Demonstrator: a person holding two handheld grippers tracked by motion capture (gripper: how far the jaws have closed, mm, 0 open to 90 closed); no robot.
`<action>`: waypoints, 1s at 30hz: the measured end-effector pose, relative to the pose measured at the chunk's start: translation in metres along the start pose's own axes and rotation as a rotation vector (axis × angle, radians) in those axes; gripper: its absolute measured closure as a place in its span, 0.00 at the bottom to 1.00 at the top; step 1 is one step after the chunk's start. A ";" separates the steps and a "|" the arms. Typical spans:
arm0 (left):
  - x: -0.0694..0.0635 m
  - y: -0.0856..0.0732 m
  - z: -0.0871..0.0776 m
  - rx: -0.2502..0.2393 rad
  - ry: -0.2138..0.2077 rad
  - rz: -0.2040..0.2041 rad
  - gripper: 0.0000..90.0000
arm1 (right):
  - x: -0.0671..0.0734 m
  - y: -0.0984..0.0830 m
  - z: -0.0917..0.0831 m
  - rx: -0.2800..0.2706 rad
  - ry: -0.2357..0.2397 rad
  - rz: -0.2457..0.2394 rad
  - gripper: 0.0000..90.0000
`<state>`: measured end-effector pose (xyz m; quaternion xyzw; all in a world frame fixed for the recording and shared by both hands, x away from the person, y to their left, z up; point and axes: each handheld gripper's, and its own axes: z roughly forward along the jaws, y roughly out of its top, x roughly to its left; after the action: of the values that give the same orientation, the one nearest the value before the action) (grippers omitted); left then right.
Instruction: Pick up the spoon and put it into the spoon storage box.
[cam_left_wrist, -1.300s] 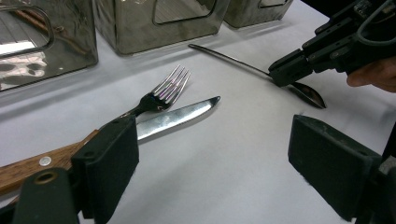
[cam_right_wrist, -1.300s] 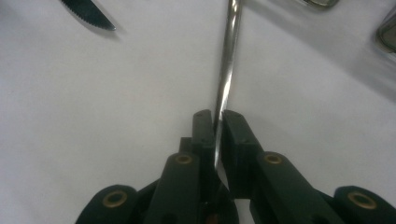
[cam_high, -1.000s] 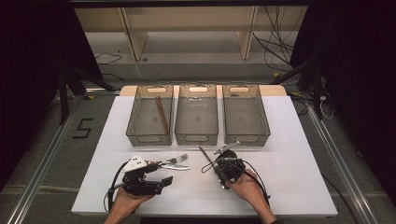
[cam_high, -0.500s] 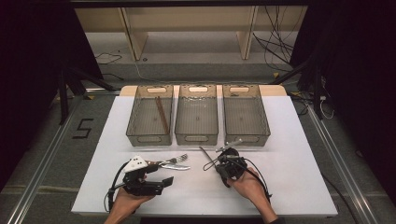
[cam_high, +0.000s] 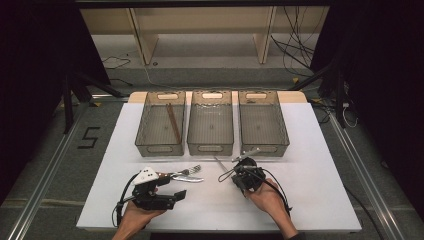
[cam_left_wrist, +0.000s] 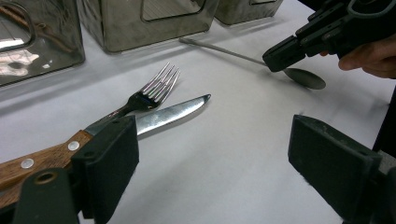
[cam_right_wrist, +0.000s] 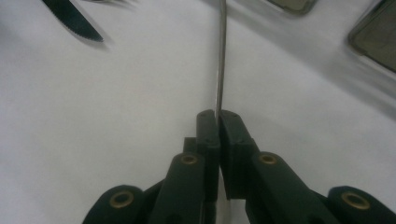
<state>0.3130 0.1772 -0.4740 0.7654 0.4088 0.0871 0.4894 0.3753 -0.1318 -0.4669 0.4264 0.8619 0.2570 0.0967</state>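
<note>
A metal spoon (cam_left_wrist: 306, 78) lies on the white table with its thin handle (cam_right_wrist: 219, 65) pointing toward the bins. My right gripper (cam_right_wrist: 218, 116) is shut on that handle near the bowl, and its jaws have just closed a little tighter on it. In the high view the right gripper (cam_high: 235, 175) sits at the table's front centre. A fork (cam_left_wrist: 156, 88) and a wooden-handled knife (cam_left_wrist: 173, 112) lie side by side to its left. My left gripper (cam_left_wrist: 219, 172) stands open beside them, its left jaw against the knife's handle and nothing between the jaws. The high view has the left gripper (cam_high: 176, 196) just in front of the fork (cam_high: 189, 172).
Three clear grey bins stand in a row behind the cutlery: left (cam_high: 145, 135), middle (cam_high: 210, 147), right (cam_high: 282, 132). The left bin holds brown sticks (cam_high: 173, 123). White table surface extends to both sides of the hands.
</note>
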 end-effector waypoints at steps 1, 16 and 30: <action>0.000 0.000 0.000 0.000 0.000 0.000 0.18 | 0.000 0.000 0.000 0.000 -0.006 -0.002 0.98; 0.000 0.000 0.000 -0.001 -0.004 -0.003 0.18 | 0.000 0.000 0.000 -0.001 -0.045 -0.033 1.00; 0.003 0.000 -0.002 -0.013 0.014 -0.005 0.18 | 0.000 0.004 -0.027 -0.069 0.007 -0.051 1.00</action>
<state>0.3138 0.1809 -0.4741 0.7604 0.4136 0.0940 0.4919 0.3678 -0.1395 -0.4418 0.3997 0.8634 0.2855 0.1149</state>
